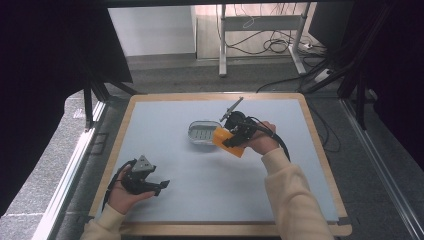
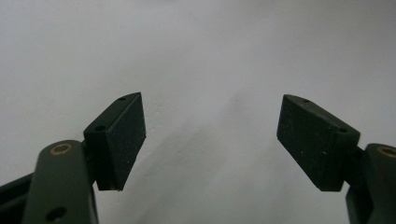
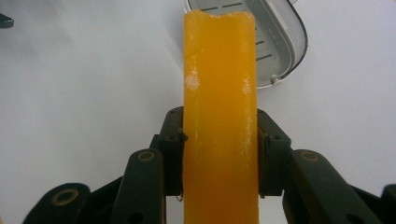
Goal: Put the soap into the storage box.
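Two grippers work over a pale blue mat (image 1: 200, 175) on a wood-edged table (image 1: 320, 150); each sits in one of the person's hands, forearms coming in from six o'clock in the high view. At about three o'clock from the mat's centre, the right gripper (image 1: 231, 136) clamps an orange bar (image 1: 227, 141), a waxy, translucent block that looks like soap; in the right gripper view the bar (image 3: 219, 116) stands lengthwise between the two black jaws, both pads pressed flat against its long sides, and its far end, slightly chipped at the top edge, points toward twelve o'clock. Just past that end lies a pale grey oval dish (image 3: 275, 42) with slotted ribs in its floor; from above the dish (image 1: 200, 132) rests near the middle of the mat, and the bar's tip sits at its three o'clock rim, whether touching it or hovering just over it I cannot tell. Down at about seven o'clock on the mat, well apart from the dish, the left gripper (image 1: 159, 186) rests low in the left hand (image 1: 125, 192); its own view shows the jaws spread wide, with bare mat (image 2: 210, 70) between the pads (image 2: 128, 135).
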### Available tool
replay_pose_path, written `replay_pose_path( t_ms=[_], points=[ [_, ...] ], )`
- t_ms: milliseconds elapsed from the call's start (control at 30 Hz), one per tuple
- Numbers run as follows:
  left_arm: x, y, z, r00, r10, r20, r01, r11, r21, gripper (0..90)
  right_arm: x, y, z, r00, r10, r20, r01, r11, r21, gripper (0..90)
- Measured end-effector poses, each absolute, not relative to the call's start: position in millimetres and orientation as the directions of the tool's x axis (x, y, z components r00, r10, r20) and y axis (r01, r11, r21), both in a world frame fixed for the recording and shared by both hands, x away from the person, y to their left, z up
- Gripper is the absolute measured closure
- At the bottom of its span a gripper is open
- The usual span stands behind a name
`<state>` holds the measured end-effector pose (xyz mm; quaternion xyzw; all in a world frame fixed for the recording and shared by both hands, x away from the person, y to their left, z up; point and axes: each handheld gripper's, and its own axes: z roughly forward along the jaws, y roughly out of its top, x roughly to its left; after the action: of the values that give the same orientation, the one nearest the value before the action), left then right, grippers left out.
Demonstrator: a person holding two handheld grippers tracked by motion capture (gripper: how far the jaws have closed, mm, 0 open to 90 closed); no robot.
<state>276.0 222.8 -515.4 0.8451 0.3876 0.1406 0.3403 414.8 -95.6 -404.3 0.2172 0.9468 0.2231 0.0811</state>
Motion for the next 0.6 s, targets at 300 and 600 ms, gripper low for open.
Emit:
replay_pose_path(
  t_ms=[300, 600],
  points=[
    [276, 222, -515, 0.661, 0.75, -0.026, 0.558, -0.469, 0.685, 23.7, 423, -88, -399, -0.899, 0.433, -0.064, 0.362, 0.817, 0.449, 61.5],
    [276, 222, -515, 0.662, 0.749, -0.028, 0.557, -0.467, 0.687, 23.7, 433, -75, -394, -0.91, 0.408, -0.078, 0.335, 0.832, 0.443, 61.5]
  ],
)
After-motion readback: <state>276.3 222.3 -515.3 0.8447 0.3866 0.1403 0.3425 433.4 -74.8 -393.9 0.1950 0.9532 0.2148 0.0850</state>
